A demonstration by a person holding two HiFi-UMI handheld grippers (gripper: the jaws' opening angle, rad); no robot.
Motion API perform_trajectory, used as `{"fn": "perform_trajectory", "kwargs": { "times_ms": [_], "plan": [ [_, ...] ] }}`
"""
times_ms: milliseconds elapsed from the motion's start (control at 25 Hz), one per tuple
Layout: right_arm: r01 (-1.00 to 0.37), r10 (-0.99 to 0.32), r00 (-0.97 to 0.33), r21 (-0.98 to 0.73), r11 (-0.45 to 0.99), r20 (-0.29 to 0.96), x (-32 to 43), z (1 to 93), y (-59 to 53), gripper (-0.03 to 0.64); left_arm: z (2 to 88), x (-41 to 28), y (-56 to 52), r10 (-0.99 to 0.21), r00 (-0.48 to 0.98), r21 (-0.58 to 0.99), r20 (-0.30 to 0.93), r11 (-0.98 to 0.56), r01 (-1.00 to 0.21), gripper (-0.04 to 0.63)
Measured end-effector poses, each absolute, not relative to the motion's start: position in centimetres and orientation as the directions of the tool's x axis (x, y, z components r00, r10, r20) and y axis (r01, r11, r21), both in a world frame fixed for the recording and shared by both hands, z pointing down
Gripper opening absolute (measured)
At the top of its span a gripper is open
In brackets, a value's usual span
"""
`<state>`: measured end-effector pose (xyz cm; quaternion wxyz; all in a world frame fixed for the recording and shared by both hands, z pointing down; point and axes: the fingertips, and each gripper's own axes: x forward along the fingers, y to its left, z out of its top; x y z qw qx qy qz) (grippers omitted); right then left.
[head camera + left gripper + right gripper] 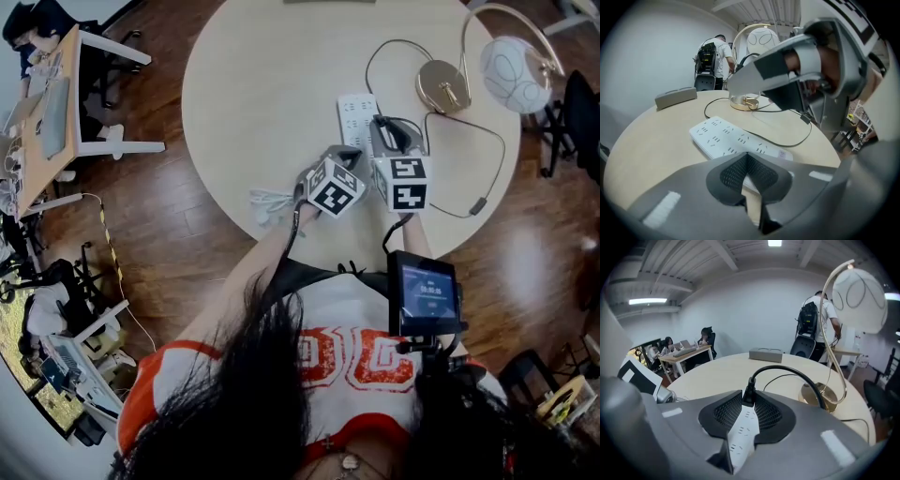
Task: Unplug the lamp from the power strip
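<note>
**Step in hand:** plug grasped, pull not yet made.

**Right gripper** (387, 141): reaches forward over the worktop (262, 84). Its jaws pinch the black plug (749, 393), which is seated in the power strip (356, 111).

**Left gripper** (345, 157): sits low at the strip's near end. Its jaws are drawn close together and apparently pinch nothing.

**Lamp** (515, 73): stands beyond, its cord (797, 373) arching to the plug.

**Next move calls for:** a straight lift off the socket face, with the strip held down.

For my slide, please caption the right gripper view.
Right gripper straddling the black plug on the white power strip.
</note>
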<state>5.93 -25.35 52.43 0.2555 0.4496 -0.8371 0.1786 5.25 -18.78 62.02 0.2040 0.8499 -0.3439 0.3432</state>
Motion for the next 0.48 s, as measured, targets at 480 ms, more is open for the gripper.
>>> {"fn": "perform_trajectory", "kwargs": {
  "times_ms": [480],
  "plan": [
    [-0.923, -0.541, -0.345, -0.171, 0.345, 0.767, 15.6, 59.5, -21.4, 0.089, 62.4, 5.1, -19.0, -0.448, 0.545, 0.137, 0.708, -0.67, -0.729, 0.0]
  ]
}}
